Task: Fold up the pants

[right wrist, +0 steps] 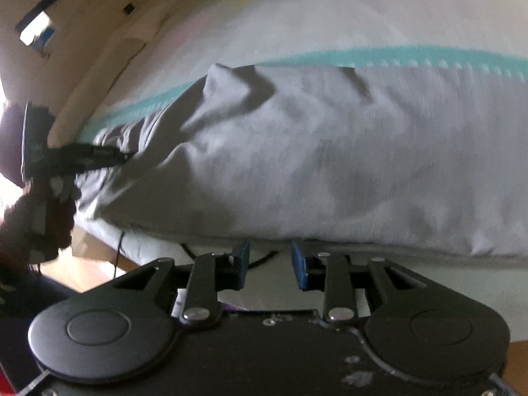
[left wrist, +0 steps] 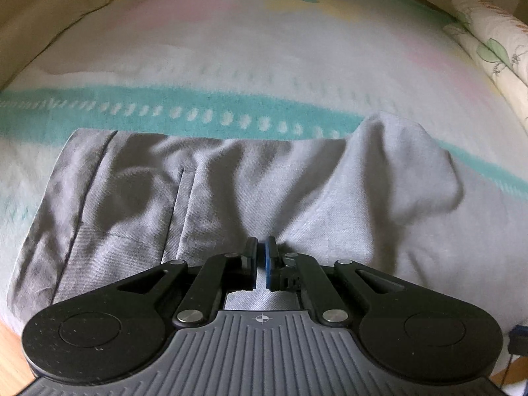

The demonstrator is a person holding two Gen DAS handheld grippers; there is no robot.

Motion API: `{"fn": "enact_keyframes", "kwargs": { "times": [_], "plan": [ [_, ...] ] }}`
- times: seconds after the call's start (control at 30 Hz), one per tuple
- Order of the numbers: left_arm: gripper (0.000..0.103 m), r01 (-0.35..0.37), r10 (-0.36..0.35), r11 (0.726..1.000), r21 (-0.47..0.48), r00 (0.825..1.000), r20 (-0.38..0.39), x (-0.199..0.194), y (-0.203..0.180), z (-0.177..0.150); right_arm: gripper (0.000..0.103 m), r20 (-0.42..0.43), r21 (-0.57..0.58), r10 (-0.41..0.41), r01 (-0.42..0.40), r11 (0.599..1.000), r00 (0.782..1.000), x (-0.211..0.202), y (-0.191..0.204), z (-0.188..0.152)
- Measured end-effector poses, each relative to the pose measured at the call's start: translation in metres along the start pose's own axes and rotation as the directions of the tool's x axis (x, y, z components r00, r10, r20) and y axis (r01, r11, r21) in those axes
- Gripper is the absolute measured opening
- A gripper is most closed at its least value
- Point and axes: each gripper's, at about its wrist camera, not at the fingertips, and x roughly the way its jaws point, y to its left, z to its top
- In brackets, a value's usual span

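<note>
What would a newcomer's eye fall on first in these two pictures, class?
First, the grey pants spread across the bed, with a rumpled peak at one end. Next, the teal band of the bedspread running just beyond them. Then the left tongs, shut on a pinch of the grey cloth, while the right tongs stand open at the mattress edge.

No readable text or labels anywhere — only a small crosshair mark (left wrist: 262,319).
</note>
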Motion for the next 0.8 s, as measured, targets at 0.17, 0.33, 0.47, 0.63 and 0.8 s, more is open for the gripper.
{"fn": "enact_keyframes", "kwargs": {
  "times": [0.17, 0.33, 0.47, 0.63, 0.8],
  "plan": [
    [0.005, -0.001, 0.001, 1.0, -0.006, 1.0, 0.003, 0.001, -0.001, 0.003, 0.04, 0.023, 0.188, 0.04, -0.044, 0.981, 0.999, -0.004, -0.021, 0.007],
    [0.005, 0.004, -0.004, 1.0, -0.017, 1.0, 0.0, 0.002, 0.002, 0.007, 0.042, 0.02, 0.361, 0.061, -0.064, 0.93, 0.998, -0.004, -0.04, 0.006],
    [0.005, 0.002, -0.002, 1.0, -0.018, 1.0, 0.0, 0.001, 0.003, 0.008, 0.042, 0.044, 0.425, 0.072, -0.084, 0.901, 0.996, -0.009, -0.047, 0.002],
    [0.005, -0.007, 0.007, 1.0, 0.005, 1.0, 0.006, 0.001, 0.0, 0.007, 0.004, 0.064, 0.496, 0.057, -0.081, 0.864, 0.996, -0.007, -0.054, -0.001],
    [0.005, -0.029, 0.029, 0.999, 0.015, 1.0, 0.013, 0.0, 0.001, 0.007, 0.002, 0.032, 0.339, -0.07, 0.055, 0.939, 0.997, -0.02, -0.037, -0.003]
  ]
}}
